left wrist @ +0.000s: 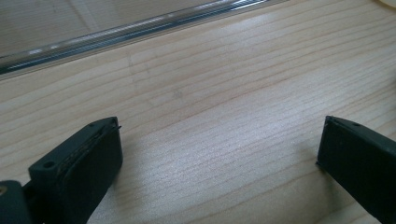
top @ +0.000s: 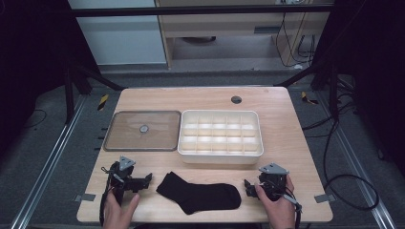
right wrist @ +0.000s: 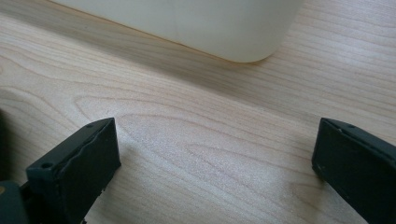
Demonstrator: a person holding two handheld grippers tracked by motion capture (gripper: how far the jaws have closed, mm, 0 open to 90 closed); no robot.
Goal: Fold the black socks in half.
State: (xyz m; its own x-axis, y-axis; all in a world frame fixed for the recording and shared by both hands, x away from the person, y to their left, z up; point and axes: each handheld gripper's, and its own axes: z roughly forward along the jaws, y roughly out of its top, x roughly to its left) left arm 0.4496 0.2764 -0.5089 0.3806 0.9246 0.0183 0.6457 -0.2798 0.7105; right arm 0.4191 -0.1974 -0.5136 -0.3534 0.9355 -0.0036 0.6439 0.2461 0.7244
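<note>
A black sock (top: 199, 192) lies flat near the table's front edge, between the two hands. Behind it stands a white divided box (top: 220, 137) with several small compartments. Its clear lid (top: 142, 130) lies flat to the left of it. My left gripper (top: 125, 177) rests at the sock's left, and its jaws stand wide apart over bare wood (left wrist: 219, 140). My right gripper (top: 268, 182) sits at the sock's right, open as well (right wrist: 215, 144), with the box's rounded corner (right wrist: 243, 42) just ahead of it. Neither gripper holds anything.
The wooden table (top: 286, 133) has a round cable hole (top: 236, 99) at the back. The lid's edge (left wrist: 140, 28) runs across the far part of the left gripper view. Black frame legs and cables stand on the floor around the table.
</note>
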